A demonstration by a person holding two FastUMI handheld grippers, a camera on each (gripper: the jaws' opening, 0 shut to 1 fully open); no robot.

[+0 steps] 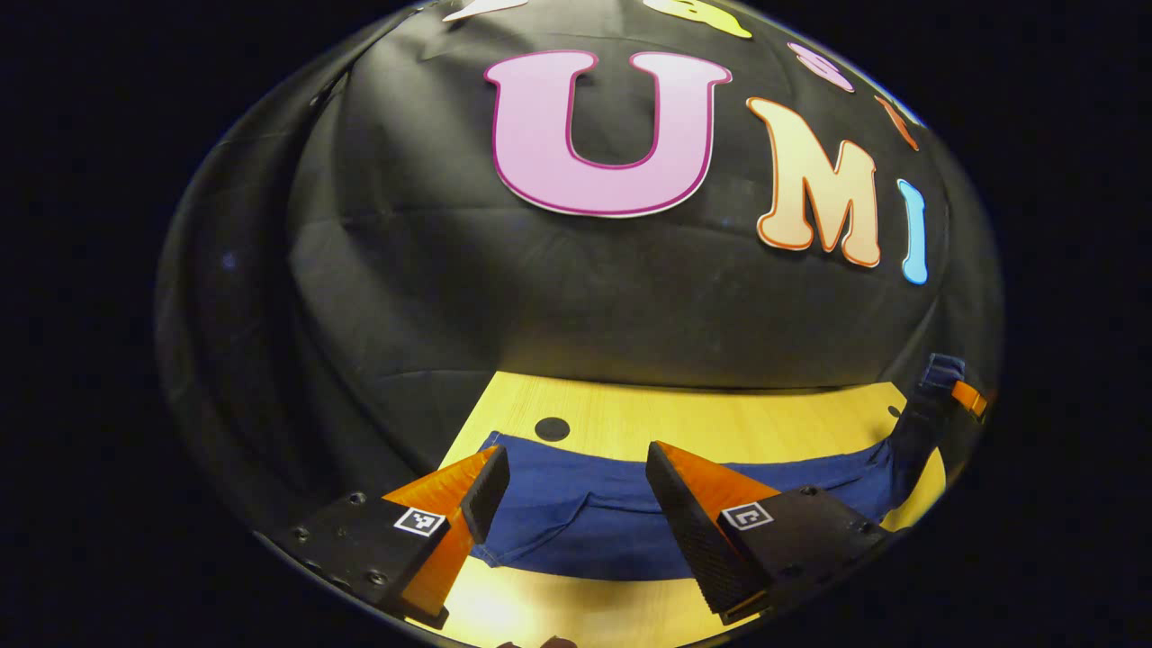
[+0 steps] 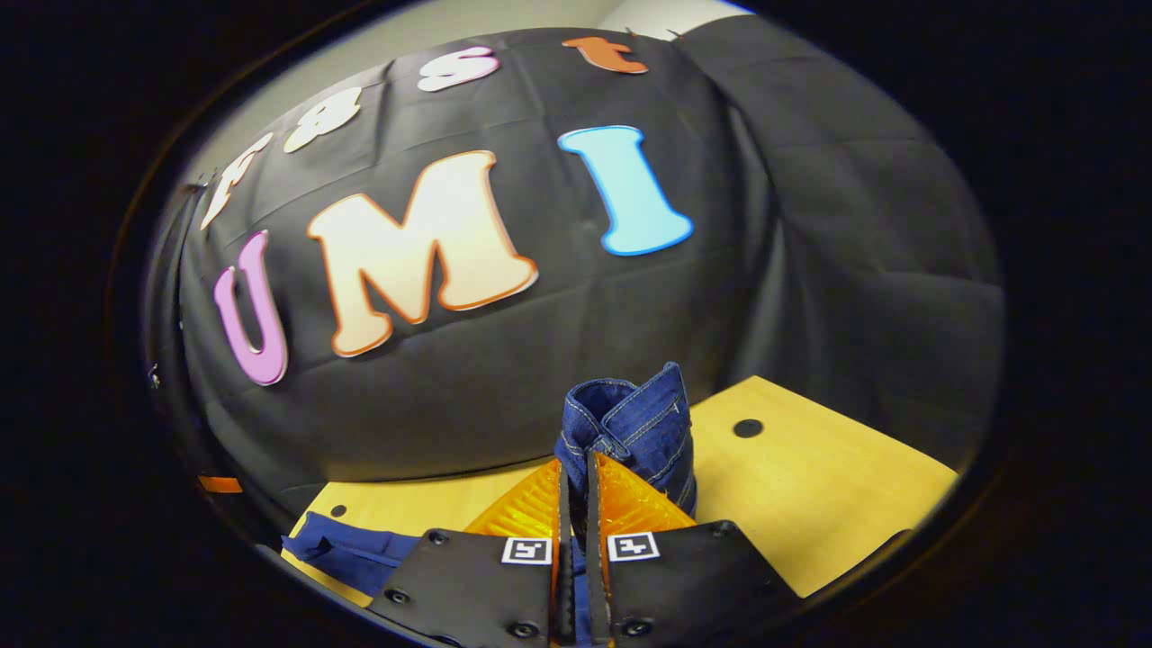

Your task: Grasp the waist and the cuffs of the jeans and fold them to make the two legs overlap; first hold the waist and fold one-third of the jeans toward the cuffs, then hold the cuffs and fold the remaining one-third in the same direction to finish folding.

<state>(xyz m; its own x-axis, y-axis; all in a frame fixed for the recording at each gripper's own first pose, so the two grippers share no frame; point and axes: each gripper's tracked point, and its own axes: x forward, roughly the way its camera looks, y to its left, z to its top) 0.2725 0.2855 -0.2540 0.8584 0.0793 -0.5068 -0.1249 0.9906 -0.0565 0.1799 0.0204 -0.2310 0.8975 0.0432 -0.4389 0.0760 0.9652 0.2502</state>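
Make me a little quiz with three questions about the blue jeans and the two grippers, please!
1. True or false: the right gripper is pinching a bunched end of the dark blue denim jeans.
2. Which gripper is open above the jeans: A) left gripper, B) right gripper?
3. Fill in: the jeans lie on a light ____ table.

Key: 1 true; 2 A; 3 wooden.

left claw (image 1: 576, 495): jaws spread wide, low | right claw (image 2: 573, 486): jaws pinched together, raised
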